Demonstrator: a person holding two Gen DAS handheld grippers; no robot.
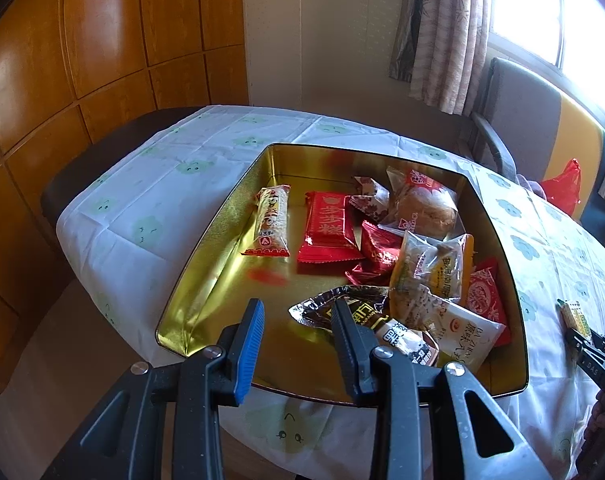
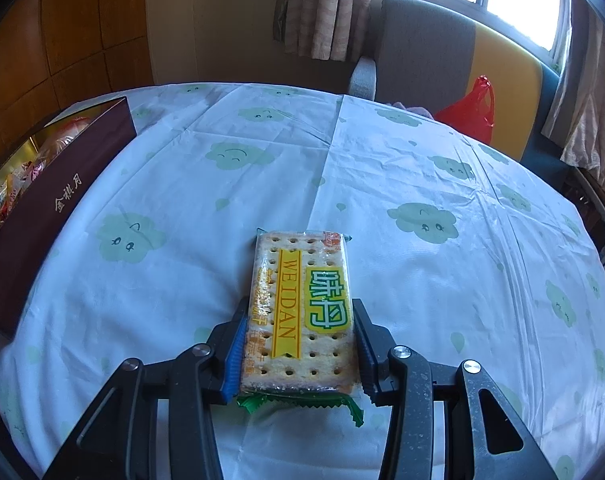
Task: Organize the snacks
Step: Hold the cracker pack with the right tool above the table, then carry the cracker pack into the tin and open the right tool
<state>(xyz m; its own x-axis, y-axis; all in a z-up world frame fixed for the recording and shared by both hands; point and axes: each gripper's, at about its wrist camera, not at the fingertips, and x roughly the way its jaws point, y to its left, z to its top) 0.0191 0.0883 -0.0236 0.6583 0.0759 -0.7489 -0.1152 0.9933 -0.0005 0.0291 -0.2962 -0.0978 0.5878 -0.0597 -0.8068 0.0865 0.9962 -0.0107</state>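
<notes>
Right of the gold-lined rectangular tin (image 1: 206, 292), the right gripper (image 2: 300, 344) pinches a flat, glossy cracker packet (image 2: 302, 304); above the tin's crinkly wrappers, the left gripper (image 1: 296, 334) hangs with fingers spread.

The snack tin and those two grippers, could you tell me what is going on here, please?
A person is sorting snacks with two handheld grippers. The right gripper is shut on a cracker packet over the tablecloth, outside the gold tin. The left gripper hangs open above the tin's near end, holding nothing. A dozen or so wrapped snacks already lie in the tin, mostly piled on its right side.
</notes>
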